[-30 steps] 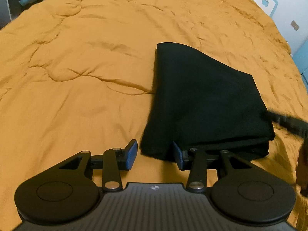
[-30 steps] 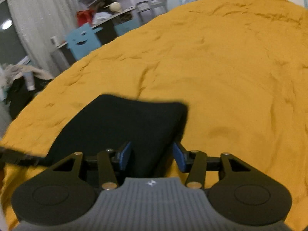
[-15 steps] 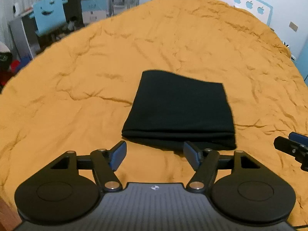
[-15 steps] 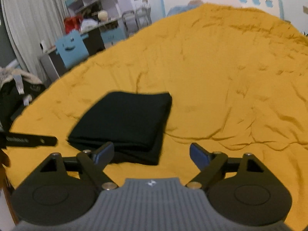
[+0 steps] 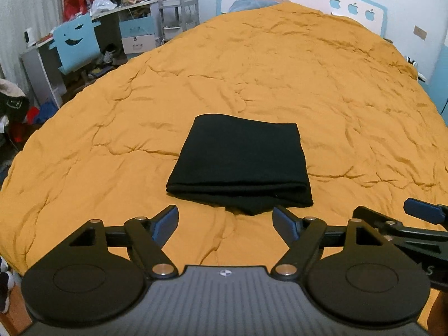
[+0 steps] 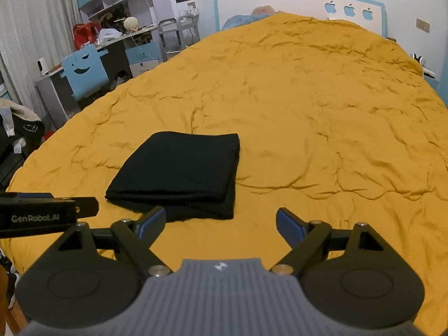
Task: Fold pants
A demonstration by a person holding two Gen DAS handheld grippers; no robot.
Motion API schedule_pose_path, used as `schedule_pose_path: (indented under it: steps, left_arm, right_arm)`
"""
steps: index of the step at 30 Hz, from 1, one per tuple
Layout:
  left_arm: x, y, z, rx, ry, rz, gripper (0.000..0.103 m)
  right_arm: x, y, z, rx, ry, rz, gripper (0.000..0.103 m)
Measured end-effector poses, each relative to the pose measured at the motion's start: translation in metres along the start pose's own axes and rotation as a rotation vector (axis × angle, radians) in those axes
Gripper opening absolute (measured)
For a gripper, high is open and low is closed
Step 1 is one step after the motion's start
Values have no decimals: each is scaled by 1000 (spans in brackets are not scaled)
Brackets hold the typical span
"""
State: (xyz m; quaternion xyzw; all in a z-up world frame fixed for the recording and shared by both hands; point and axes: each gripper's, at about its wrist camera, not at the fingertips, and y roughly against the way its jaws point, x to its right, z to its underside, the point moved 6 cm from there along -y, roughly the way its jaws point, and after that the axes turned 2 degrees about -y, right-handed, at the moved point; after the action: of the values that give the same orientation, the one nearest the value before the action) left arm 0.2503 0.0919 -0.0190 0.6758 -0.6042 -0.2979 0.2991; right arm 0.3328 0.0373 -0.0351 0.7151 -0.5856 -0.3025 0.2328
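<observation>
The black pants point(image 5: 240, 162) lie folded into a compact rectangle on the orange bedspread point(image 5: 252, 70); they also show in the right wrist view point(image 6: 182, 170). My left gripper point(image 5: 225, 221) is open and empty, held just short of the bundle's near edge. My right gripper point(image 6: 221, 222) is open and empty, near the bundle's near right corner. The right gripper's finger point(image 5: 422, 214) shows at the right of the left wrist view. The left gripper's body point(image 6: 42, 215) shows at the left of the right wrist view.
The wrinkled bedspread point(image 6: 322, 112) stretches back to a white and blue headboard point(image 6: 294, 5). A desk with a blue chair point(image 5: 75, 44) and cluttered shelves point(image 6: 112, 0) stand left of the bed. Dark clothes point(image 6: 19, 128) hang at the far left.
Both grippers have opened wide and pulled back and up from the folded pants. The pants stay folded on the bed.
</observation>
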Motion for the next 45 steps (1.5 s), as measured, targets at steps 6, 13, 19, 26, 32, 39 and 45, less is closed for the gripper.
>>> schedule_pose_path:
  steps: [6,13,19,26,32,39,45]
  left_arm:
    - [1,2,2,0,2,2,89]
    - [4,5,3,6,-5,1,89]
    - [5,7,4,8,-4,0,89]
    - [6,9,3,11,-5,-1,89]
    - [6,9,4,11,-5,-2,89]
    - [6,9,4,10,-6,-2,90]
    - [7,10,4,10,-4,-2,90]
  right_arm:
    - [1,1,1,-23,-11,21,82]
    - [0,4,1,-23,-10,16,82]
    - [0,6,0,-16,-10,13,82]
    - [0,8,1,-17,-12,12,82]
    - [2,9,1,-16,-16,12,82]
    - [3,10,3,-21,-17,14,82]
    - [3,11,3,-25,-18,14,82]
